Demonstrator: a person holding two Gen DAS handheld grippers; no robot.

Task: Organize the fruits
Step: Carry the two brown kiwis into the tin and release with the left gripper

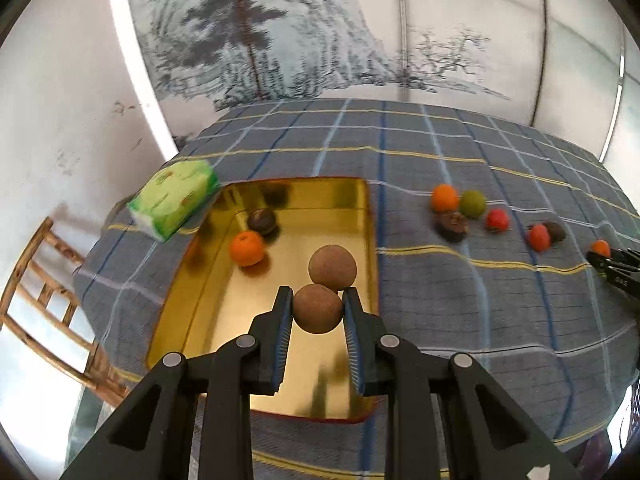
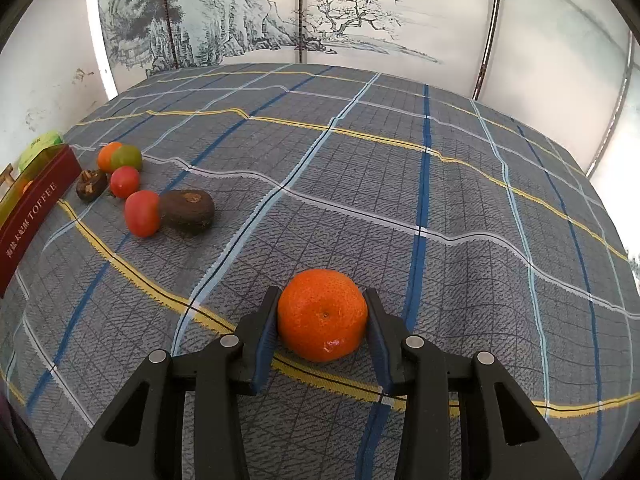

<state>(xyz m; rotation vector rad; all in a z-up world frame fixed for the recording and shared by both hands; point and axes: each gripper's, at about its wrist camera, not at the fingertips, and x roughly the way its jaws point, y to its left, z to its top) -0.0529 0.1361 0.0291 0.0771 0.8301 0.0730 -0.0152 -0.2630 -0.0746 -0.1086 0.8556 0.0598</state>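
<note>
Left wrist view: right gripper (image 1: pixel 600 258) half cut off at edge.

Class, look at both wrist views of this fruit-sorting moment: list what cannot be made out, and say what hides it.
- Left wrist view: the gold tray's near edge is hidden behind the left gripper, shut on a brown ball.
- Left wrist view: the loose fruits on the cloth are motion-blurred; kinds unclear.
- Right wrist view: the tin's inside is cut off by the left edge.
</note>
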